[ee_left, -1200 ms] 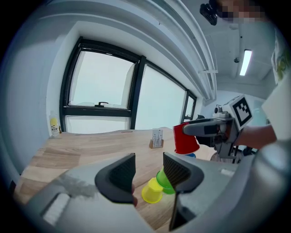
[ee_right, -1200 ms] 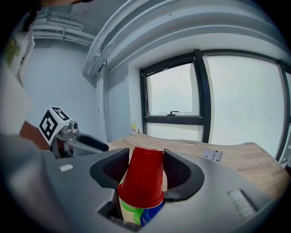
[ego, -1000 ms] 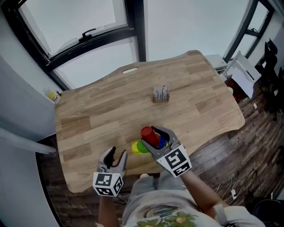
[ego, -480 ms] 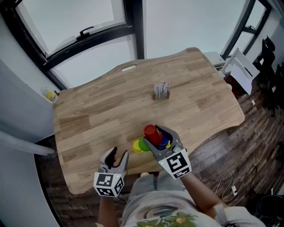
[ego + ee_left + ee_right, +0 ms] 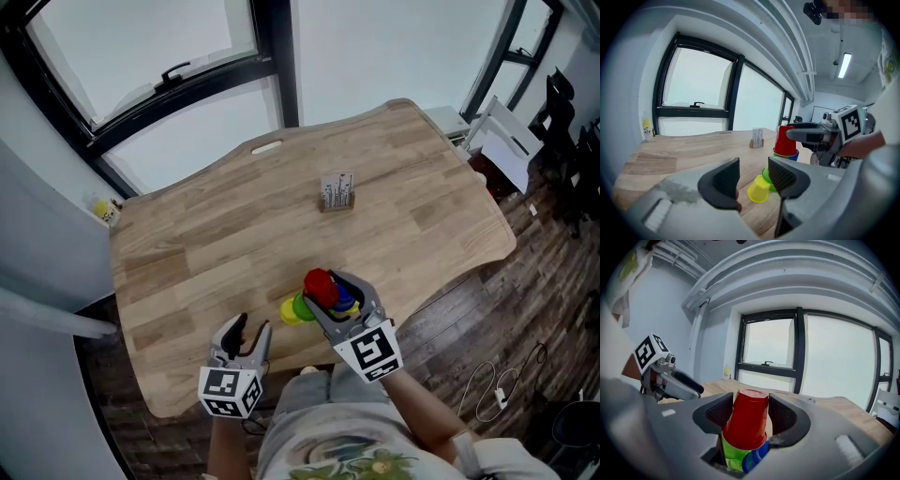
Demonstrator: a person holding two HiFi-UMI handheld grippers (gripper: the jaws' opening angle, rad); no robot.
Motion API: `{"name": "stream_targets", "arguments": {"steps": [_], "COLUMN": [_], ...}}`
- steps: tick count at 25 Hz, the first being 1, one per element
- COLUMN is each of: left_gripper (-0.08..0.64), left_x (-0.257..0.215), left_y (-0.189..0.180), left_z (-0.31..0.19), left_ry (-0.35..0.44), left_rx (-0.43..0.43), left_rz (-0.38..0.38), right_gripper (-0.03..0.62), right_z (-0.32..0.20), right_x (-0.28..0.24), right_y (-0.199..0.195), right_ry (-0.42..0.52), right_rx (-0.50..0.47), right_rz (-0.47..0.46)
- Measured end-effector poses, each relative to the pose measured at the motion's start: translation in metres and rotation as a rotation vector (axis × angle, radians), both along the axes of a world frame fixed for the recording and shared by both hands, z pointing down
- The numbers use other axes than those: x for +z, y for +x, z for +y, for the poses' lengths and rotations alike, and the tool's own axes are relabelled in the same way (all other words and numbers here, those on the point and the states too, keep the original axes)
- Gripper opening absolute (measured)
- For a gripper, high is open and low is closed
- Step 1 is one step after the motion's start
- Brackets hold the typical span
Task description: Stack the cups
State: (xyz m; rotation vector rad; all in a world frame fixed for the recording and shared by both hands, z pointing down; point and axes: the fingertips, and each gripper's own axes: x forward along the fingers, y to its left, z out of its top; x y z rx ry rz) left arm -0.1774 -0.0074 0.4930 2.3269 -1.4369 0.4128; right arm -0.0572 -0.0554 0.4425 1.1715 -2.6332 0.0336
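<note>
While the cups sit close to the bottom edge of the table (image 5: 187, 244), the wood above them lies open up to a small card stand (image 5: 337, 192). The red cup (image 5: 320, 288) stands upside down, low in the middle, its long side going up and down. Our right claw (image 5: 330, 292) squeezes it from both sides, with a green cup (image 5: 731, 451) and a blue cup (image 5: 757, 455) under it. A yellow cup (image 5: 288, 313) sits just left. Our left claw (image 5: 248, 330) is open and holds nothing.
</note>
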Motion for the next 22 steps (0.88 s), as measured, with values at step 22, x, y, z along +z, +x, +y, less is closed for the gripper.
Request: {"name": "stream_targets", "arguments": {"steps": [22], "left_gripper": [0.204], "left_x": [-0.001], "left_y": [0.013], "left_z": [0.002], "left_ry": [0.009], "left_rx": [0.036], "left_rz": [0.005], "right_gripper": [0.229], "right_z": [0.011], "right_x": [0.003], "right_y": [0.009], "right_ry": [-0.035], "right_rx": [0.016], "right_rz": [0.031]}}
